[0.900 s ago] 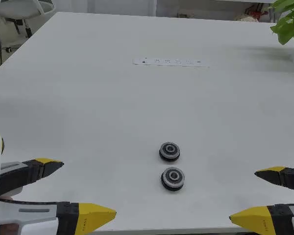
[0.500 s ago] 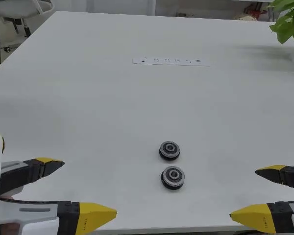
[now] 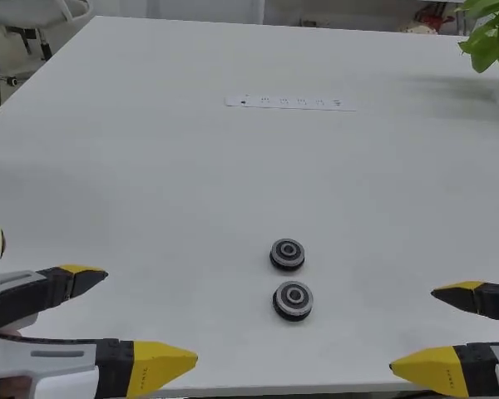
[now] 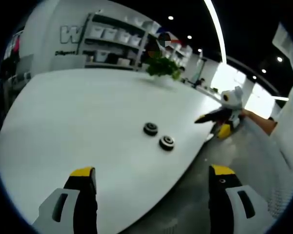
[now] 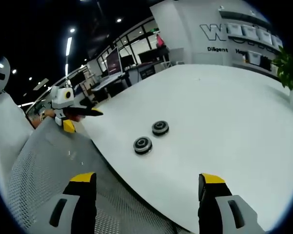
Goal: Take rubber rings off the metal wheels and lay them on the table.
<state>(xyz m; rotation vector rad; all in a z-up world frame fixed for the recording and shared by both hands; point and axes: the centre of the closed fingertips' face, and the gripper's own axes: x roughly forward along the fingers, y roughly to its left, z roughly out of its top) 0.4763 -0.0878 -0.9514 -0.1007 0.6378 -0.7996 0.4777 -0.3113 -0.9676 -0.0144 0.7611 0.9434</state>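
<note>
well, a black-ringed metal wheel is sitting just beside its twin wheel near the front edge of the white bench, between the left tongs and right tongs, both gaping wide; a flush white socket strip is lying far behind.

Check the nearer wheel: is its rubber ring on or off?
On: a black ring encircles the nearer wheel, which lies flat on the table.

"Diligent" on wall (big "W" above)
</note>
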